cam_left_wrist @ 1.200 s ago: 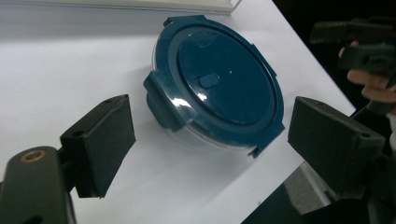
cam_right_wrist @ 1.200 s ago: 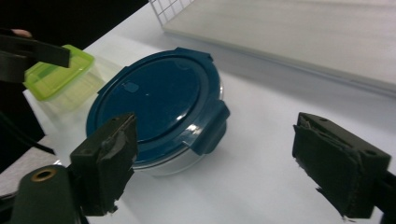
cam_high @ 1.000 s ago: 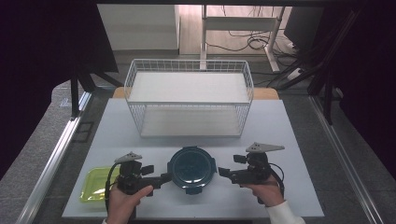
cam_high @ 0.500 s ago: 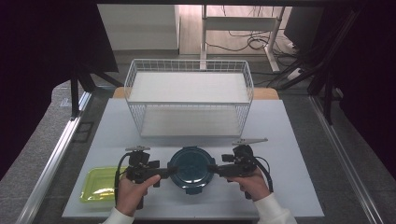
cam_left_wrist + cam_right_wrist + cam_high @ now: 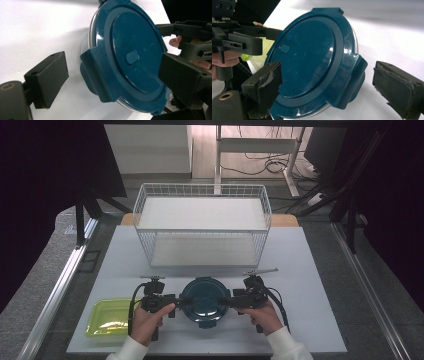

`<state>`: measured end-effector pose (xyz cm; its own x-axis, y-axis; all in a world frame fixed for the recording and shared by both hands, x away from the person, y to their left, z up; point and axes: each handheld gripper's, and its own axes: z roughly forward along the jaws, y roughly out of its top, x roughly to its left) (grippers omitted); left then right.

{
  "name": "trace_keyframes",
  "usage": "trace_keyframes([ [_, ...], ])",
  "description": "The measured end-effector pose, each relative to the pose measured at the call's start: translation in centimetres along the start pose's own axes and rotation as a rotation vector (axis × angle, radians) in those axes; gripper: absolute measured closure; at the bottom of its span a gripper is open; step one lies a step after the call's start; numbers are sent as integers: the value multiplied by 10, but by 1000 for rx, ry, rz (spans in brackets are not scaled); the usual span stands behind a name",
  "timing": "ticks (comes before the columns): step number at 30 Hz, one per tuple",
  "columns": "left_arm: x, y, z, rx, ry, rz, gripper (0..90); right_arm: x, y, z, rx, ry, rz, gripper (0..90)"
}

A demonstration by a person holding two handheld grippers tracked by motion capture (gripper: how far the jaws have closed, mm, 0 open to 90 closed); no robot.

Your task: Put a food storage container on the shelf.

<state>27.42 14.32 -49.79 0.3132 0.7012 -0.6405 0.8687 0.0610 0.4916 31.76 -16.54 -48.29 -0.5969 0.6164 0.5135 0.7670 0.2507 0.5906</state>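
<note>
At the near edge of the table [image 5: 310, 270], a round container with a dark blue lid [image 5: 204, 299] sits between the two grippers, one at each side. The left gripper [image 5: 172, 300] faces it from the left, the right gripper [image 5: 227, 301] from the right; both appear equally near. In the left gripper view, the jaws stand wide apart around a lid clip [image 5: 96, 75], one jaw off to its outer side, the other over the lid's top; neither visibly presses. In the right gripper view the jaws likewise stand wide, straddling the opposite clip [image 5: 353, 75] without closing. Being round, the container has no long axis; the two clips lie on the line joining the grippers, so each jaw pair probably need only close on its clip. A yellow-green tray [image 5: 107, 317] lies just left of the left hand [image 5: 147, 320]. A white wire basket [image 5: 202, 227] stands behind, well apart. The white tabletop is flat; beyond it, grey floor, desk legs and cables.
</note>
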Motion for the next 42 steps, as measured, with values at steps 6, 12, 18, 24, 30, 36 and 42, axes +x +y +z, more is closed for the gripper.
trace_keyframes([
  [6,3,-1,8,20,-9,-2,89,-4,-3,8,22,23,27,93],
  [12,1,0,14,47,-31,-5,98,-7,-5,13,29,17,47,98],
  [18,3,0,20,63,-26,-14,102,-10,-7,16,32,30,67,101],
  [24,3,0,27,90,-38,-19,103,-9,-8,19,45,43,80,113],
  [30,1,-1,29,108,-61,-29,118,-10,-9,20,57,61,106,185],
  [36,-1,-1,26,110,-44,-46,160,-15,-8,19,47,79,179,249],
  [42,0,-3,22,68,-47,-81,206,-17,-9,16,43,96,247,304],
])
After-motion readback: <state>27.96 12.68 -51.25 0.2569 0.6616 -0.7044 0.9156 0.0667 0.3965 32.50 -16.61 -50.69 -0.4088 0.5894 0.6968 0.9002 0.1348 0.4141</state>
